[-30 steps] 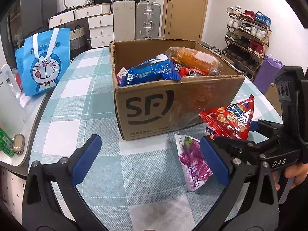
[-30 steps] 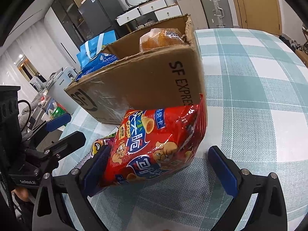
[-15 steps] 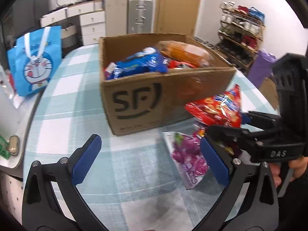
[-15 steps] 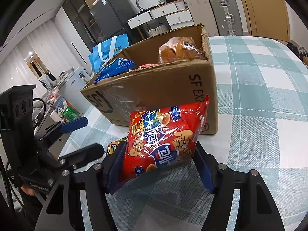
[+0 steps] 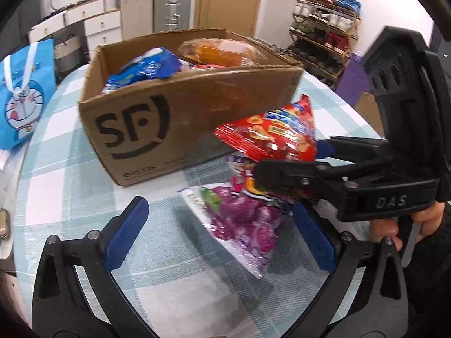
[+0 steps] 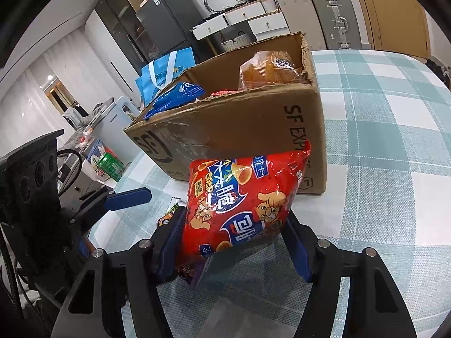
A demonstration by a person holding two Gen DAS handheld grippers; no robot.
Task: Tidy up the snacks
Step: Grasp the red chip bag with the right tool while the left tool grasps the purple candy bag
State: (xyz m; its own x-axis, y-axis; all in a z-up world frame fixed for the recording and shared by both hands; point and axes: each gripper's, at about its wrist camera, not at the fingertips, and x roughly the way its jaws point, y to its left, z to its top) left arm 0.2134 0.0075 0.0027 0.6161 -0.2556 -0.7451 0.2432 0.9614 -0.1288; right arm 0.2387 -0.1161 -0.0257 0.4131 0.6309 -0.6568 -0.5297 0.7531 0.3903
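An open SF cardboard box (image 5: 183, 118) stands on the checked table and holds a blue snack pack (image 5: 141, 67) and an orange bread bag (image 5: 217, 50). My right gripper (image 6: 234, 225) is shut on a red chips bag (image 6: 239, 197), held tilted just off the cloth beside the box's near corner. In the left wrist view the red chips bag (image 5: 270, 132) sits in the right gripper (image 5: 293, 160), above a small colourful packet (image 5: 242, 180). A purple snack bag (image 5: 242, 225) lies flat on the table. My left gripper (image 5: 218, 214) hangs open over its near end, pads apart from it.
A blue cartoon tote (image 5: 22, 98) stands at the table's left edge. A shoe rack (image 5: 324, 28) and a purple bag (image 5: 352, 79) are beyond the right edge. A green can (image 6: 108, 166) sits on a side surface. The tablecloth (image 6: 394, 140) stretches right of the box.
The right jaws closed from wide open onto the red chips bag and raised it slightly. The left gripper moved in and tipped down, so the purple bag now lies between its fingers.
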